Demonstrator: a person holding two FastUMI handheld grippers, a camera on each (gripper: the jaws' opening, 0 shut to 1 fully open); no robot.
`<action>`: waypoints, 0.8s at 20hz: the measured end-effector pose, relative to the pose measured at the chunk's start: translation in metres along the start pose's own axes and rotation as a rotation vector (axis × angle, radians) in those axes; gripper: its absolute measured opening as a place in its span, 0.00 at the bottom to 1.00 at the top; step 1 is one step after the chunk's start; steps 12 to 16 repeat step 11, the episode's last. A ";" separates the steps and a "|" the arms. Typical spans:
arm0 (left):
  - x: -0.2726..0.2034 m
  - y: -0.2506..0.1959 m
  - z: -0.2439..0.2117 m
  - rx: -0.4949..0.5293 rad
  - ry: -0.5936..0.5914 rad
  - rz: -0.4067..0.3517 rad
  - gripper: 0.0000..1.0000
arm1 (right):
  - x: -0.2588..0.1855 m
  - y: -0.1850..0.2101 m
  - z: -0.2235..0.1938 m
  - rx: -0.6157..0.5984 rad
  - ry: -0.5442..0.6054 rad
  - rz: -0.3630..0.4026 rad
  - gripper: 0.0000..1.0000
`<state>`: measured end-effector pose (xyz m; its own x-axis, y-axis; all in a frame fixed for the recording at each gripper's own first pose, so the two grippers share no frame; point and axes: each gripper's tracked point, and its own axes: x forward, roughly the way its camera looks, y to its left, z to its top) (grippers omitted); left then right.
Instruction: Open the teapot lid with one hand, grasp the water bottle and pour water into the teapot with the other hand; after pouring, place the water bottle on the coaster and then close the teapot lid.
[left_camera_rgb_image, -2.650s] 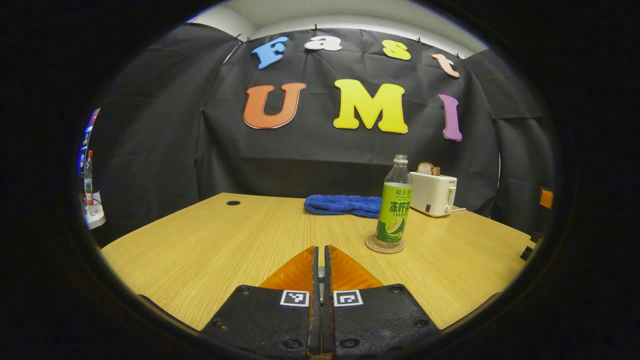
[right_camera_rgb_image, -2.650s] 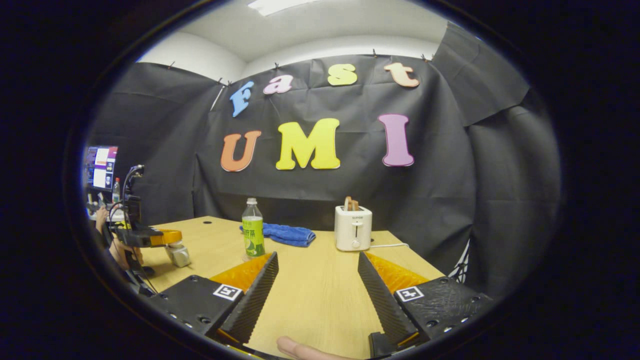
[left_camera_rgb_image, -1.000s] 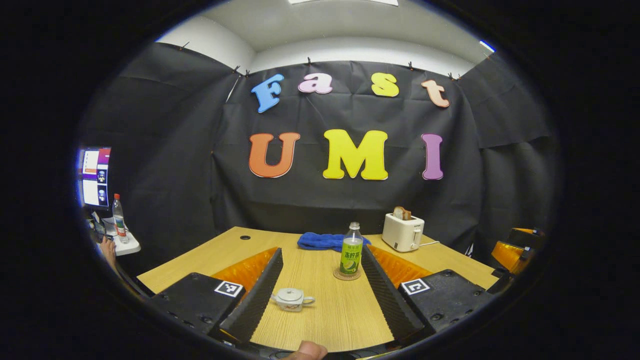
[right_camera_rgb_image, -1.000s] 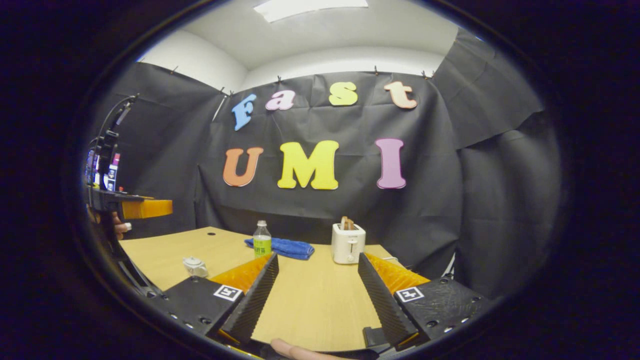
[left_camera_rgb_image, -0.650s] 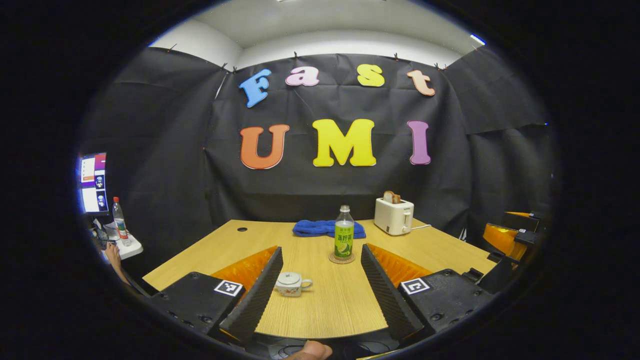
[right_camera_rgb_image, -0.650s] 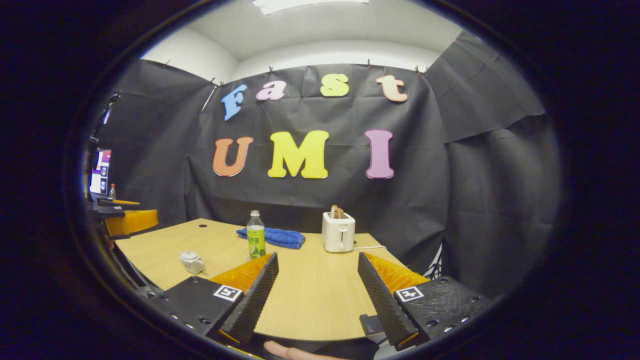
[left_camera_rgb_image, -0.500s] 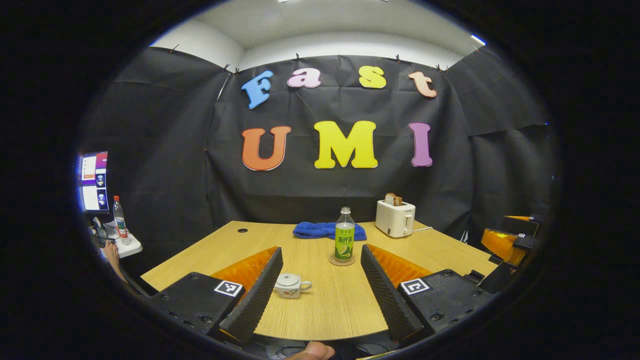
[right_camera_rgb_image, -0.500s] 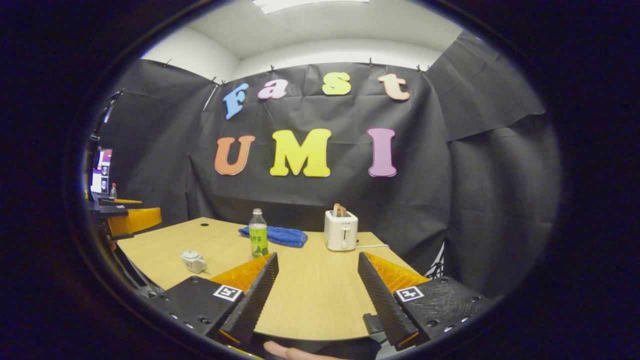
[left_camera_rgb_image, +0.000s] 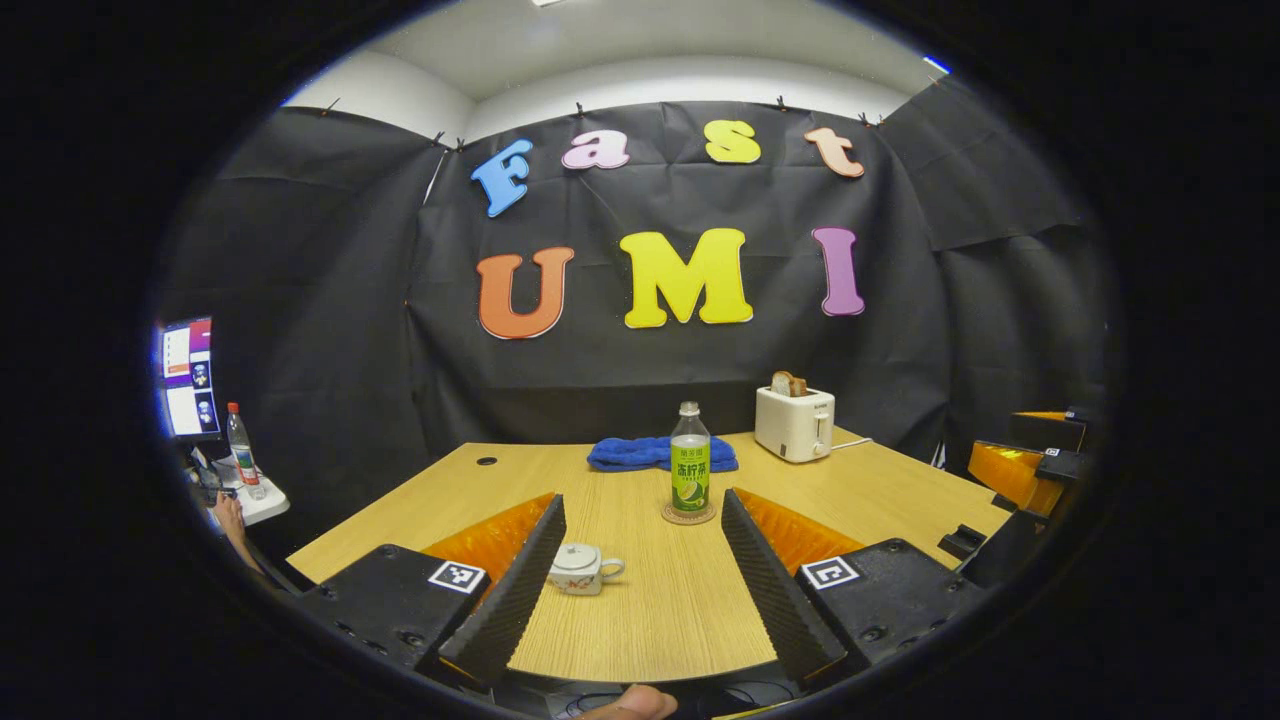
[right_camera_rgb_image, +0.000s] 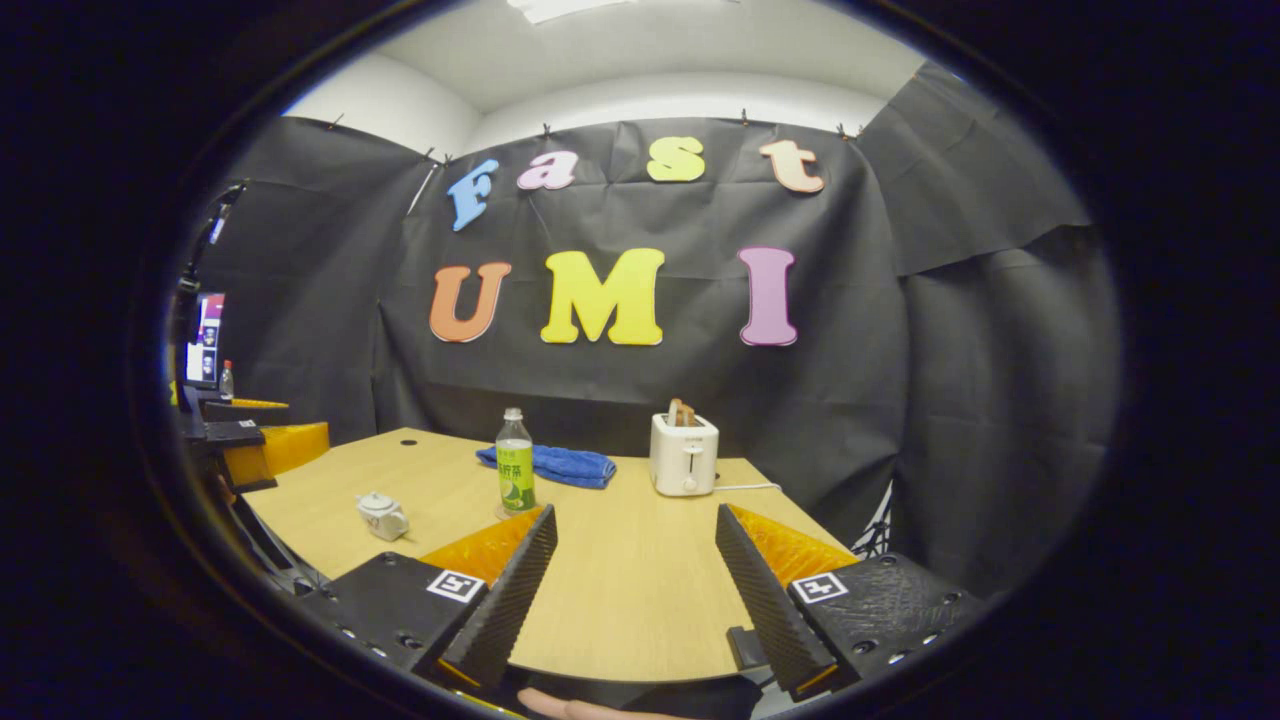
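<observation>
Both claws spread wide and holding nothing, left claw (left_camera_rgb_image: 640, 580) and right claw (right_camera_rgb_image: 630, 585) back off the desk (left_camera_rgb_image: 650, 620) edge; lidded teapot (left_camera_rgb_image: 582, 568) near front, water bottle (left_camera_rgb_image: 690, 472) upright on coaster (left_camera_rgb_image: 689, 516).

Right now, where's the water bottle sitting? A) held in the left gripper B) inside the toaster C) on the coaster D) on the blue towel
C: the water bottle stands upright on the round coaster, in front of the blue towel, with both grippers open and well short of it.
</observation>
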<state>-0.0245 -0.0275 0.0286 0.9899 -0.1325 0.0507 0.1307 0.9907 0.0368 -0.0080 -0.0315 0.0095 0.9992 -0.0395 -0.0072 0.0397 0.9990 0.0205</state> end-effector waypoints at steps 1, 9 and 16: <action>0.000 -0.001 -0.001 0.006 0.000 -0.001 0.98 | 0.002 0.001 -0.002 -0.002 0.005 0.002 0.97; 0.000 -0.014 -0.002 0.013 -0.009 -0.007 0.98 | 0.007 0.002 -0.007 -0.009 0.013 -0.001 0.98; -0.002 -0.016 0.001 0.021 -0.024 -0.009 0.96 | 0.008 -0.001 -0.007 -0.003 0.017 -0.016 0.95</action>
